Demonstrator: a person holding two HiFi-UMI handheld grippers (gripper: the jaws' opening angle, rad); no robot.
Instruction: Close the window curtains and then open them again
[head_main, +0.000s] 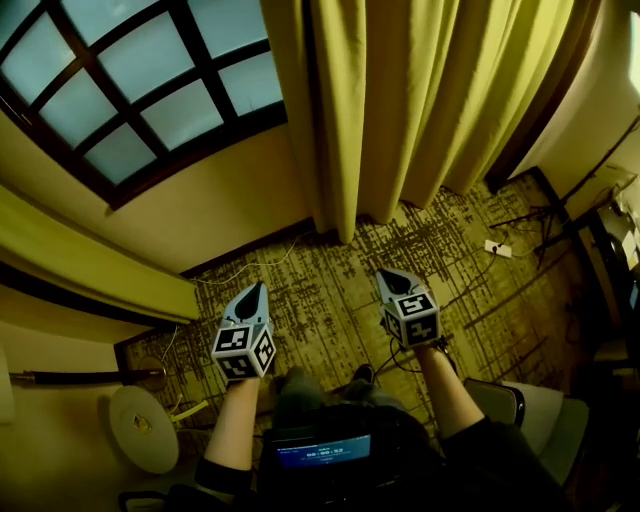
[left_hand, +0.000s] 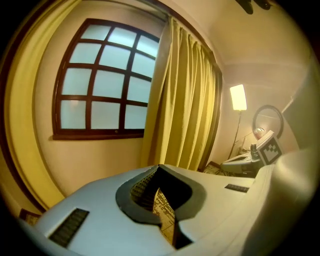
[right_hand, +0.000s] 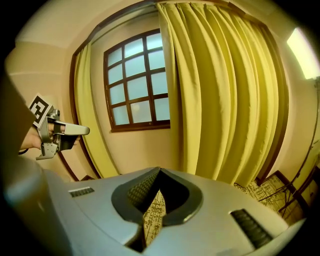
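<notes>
We hold the left gripper (head_main: 255, 292) and the right gripper (head_main: 390, 276) side by side, low over the dark patterned carpet (head_main: 320, 270). Each has its jaws pressed together with nothing between them; only carpet shows through the slit in both gripper views.

The tall yellow pleated fabric curtain (head_main: 420, 100) hangs gathered at the right side of the dark-framed grid window (head_main: 130, 80). A second yellow curtain (head_main: 90, 265) is bunched at the window's left, so the panes stand uncovered.

We judge the cloth soft and fairly light. It should fold and slip under a pinch rather than resist, and it looks unlikely to be damaged by a firm grip. The fittings above are out of view and may not take a downward tug. The best hold looks to be the inner vertical edge next to the window frame, taking a full pleat between the pads and drawing it sideways along the rail.

The pleated curtain hangs ahead of the right gripper and apart from it, with bare carpet between its hem and the jaw tips. In the right gripper view it fills the centre and right. The left gripper faces the cream wall (head_main: 230, 190) under the window, with the second curtain well off to its left. The jaws must part before either can take cloth.
</notes>
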